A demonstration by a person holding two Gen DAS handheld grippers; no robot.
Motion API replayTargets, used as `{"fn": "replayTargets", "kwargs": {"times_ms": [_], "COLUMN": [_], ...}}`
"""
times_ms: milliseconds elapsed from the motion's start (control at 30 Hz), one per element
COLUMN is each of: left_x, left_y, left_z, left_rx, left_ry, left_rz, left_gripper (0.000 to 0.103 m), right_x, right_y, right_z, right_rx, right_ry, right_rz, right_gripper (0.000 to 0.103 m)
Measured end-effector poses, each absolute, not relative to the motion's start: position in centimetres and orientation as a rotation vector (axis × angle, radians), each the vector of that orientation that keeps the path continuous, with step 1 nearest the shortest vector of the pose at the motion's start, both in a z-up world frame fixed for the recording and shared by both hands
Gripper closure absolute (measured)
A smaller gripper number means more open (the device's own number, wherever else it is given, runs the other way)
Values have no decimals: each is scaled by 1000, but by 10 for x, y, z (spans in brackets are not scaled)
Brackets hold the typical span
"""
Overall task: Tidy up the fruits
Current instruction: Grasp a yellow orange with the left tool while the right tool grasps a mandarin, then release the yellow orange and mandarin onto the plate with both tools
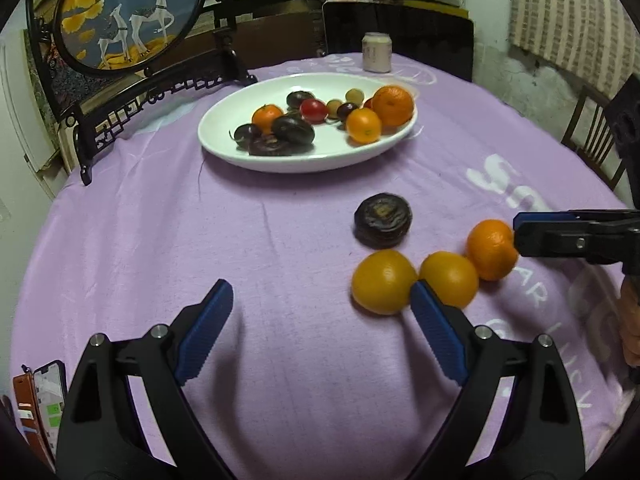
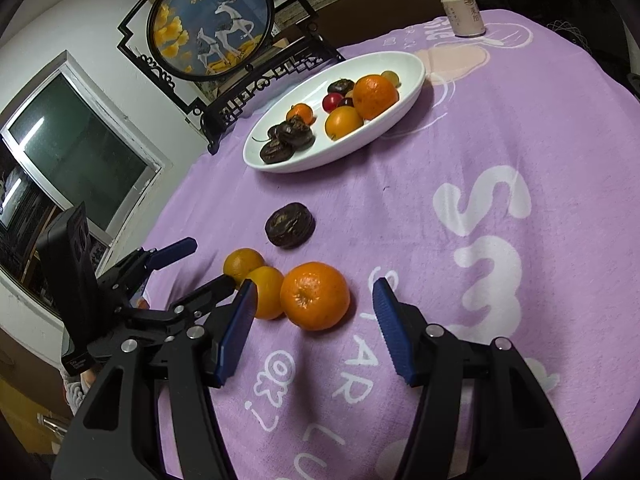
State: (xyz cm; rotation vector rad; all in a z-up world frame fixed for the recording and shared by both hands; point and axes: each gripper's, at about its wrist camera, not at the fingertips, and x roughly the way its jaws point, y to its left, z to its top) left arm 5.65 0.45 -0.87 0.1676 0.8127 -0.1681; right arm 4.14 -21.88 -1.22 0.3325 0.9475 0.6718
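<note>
Cluttered room: framed deer screen (image 1: 128,16) and a drink can (image 1: 376,53) sit far ahead of both claws, past the white plate (image 1: 240,152). Lilac cloth (image 1: 280,240) covers the round surface.

Left claw (image 1: 322,326): released, jaws wide, nothing between them. Its right pad sits just in front of the gap between two yellow-orange fruits, so we read it as parked, not lined up on either.

Right claw (image 2: 314,330): jaws partly apart, not clenched on anything. The mandarin (image 2: 315,295) lies just ahead of the gap, roughly centred between the pads; in the left wrist view one pad tip looks at or against its side, contact unclear. We judge this as the approach for a pick.

Loose fruit still on the cloth: near yellow fruit (image 1: 383,282), second yellow fruit (image 1: 449,279) touching it, mandarin touching that one, forming a row. Dark wrinkled fruit (image 1: 383,221) sits apart, further ahead toward the plate.

Plate already holds oranges on its right end, dark fruits on its left, small red and pale ones between. So grouping by kind looks like the intent, and we'd say the task is over half done.

Risk: the three round fruits touch, so closing on the mandarin could nudge its neighbour into a roll.
</note>
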Motion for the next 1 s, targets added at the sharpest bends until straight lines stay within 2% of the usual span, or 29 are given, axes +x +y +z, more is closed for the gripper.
{"fn": "replayTargets", "kwargs": {"times_ms": [100, 200, 367, 433, 500, 567, 767, 1000], "left_x": [58, 63, 76, 77, 76, 73, 66, 72], "left_y": [-5, -15, -7, -7, -10, -14, -13, 13], "left_z": [-11, -18, -21, -22, -23, -23, -19, 10], "left_rx": [215, 280, 206, 178, 176, 173, 166, 77], "left_ry": [804, 811, 856, 869, 877, 875, 866, 799], "left_rz": [-176, -167, -207, -241, -272, -300, -280, -204], "left_gripper": [10, 10, 16, 31, 51, 65, 66, 66], "right_x": [42, 42, 42, 42, 43, 45, 48, 52], "right_y": [-212, -207, -206, -208, -211, -215, -222, -232], "right_z": [-17, -19, -20, -19, -19, -19, -20, -12], "right_rx": [309, 293, 281, 285, 296, 315, 339, 383], "right_ry": [967, 967, 950, 946, 944, 945, 947, 907], "right_rz": [659, 665, 662, 660, 655, 644, 621, 612], "right_gripper": [46, 61, 62, 62, 62, 62, 62, 62]}}
